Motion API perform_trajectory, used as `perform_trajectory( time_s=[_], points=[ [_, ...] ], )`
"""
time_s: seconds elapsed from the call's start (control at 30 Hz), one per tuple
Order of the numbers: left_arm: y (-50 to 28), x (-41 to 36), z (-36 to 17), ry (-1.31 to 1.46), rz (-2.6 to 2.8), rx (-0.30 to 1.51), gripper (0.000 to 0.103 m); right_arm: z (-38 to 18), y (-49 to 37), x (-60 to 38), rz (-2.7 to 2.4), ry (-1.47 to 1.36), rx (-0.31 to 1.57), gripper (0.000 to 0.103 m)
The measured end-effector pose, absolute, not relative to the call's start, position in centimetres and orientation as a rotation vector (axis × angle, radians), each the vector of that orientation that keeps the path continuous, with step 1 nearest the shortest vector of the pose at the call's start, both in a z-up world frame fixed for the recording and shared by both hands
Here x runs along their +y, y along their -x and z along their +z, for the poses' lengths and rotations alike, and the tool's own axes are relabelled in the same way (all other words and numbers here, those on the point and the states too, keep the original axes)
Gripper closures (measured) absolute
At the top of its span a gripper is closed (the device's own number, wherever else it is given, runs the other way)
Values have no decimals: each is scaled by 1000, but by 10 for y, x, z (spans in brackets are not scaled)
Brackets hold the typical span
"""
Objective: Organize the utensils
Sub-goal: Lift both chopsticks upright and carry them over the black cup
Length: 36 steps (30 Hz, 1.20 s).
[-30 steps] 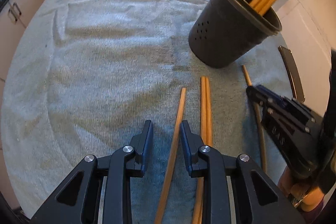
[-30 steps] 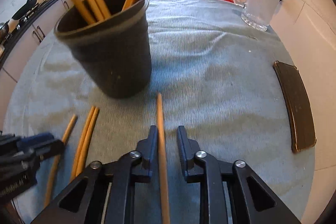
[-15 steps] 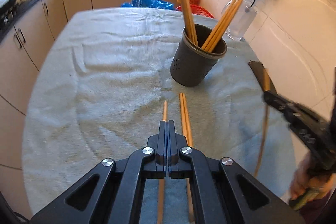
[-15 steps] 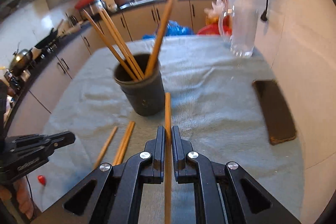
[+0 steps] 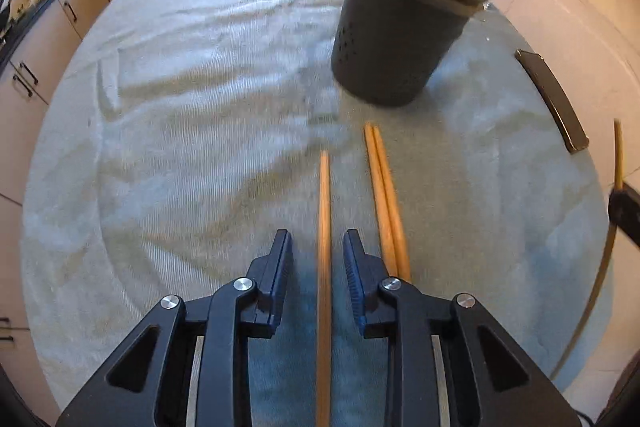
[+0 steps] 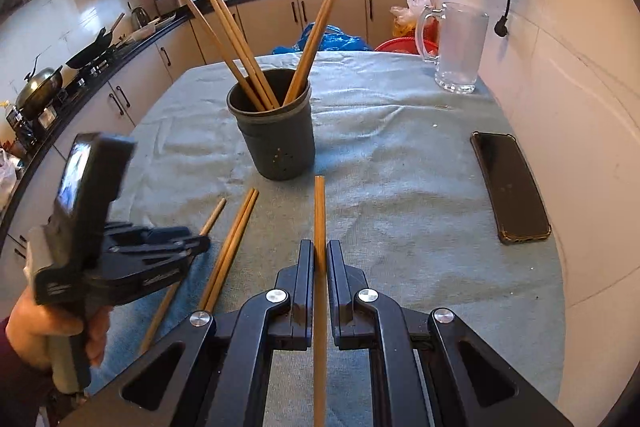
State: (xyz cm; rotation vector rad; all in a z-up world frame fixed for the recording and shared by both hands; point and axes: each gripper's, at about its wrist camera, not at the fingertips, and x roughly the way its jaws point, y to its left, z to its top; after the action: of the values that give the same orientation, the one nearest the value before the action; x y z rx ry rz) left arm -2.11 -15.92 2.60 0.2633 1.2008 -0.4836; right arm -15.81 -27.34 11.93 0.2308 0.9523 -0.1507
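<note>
Clamping one chopstick (image 6: 319,227), the right gripper (image 6: 319,263) points at the holder (image 6: 280,143). The left gripper (image 5: 318,255) jaws are opening around another (image 5: 324,227), not pressing it. Five stand inside; a pair (image 5: 384,195) lies loose.

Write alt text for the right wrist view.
The right gripper is shut on a wooden chopstick above a grey cloth-covered table. Ahead stands a dark holder with five chopsticks; three more lie loose at left by the left gripper, a phone at right.
</note>
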Motion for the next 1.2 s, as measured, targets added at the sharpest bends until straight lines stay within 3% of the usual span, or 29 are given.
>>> perform_trajectory(
  time_s=[0.1, 0.13, 0.17, 0.2, 0.4, 0.8, 1.2],
  points=[
    [17, -168, 25, -289, -493, 1202, 78, 117, 156, -273, -134, -234, 956, 96],
    [17, -169, 25, -291, -494, 1196, 83, 116, 155, -274, -130, -238, 956, 96],
    [18, -168, 25, -294, -488, 1187, 96, 116, 154, -275, -126, -244, 955, 96],
    [18, -166, 26, -283, -490, 1188, 97, 115, 154, -275, -125, -249, 954, 96],
    [29, -135, 51, -161, -492, 1137, 97, 125, 164, -280, -117, -283, 905, 96],
    [119, -79, 153, -73, -569, 856, 97, 175, 205, -258, -96, -270, 758, 96],
    [163, -57, 201, 3, -585, 696, 97, 211, 230, -240, -87, -232, 677, 96]
  ],
)
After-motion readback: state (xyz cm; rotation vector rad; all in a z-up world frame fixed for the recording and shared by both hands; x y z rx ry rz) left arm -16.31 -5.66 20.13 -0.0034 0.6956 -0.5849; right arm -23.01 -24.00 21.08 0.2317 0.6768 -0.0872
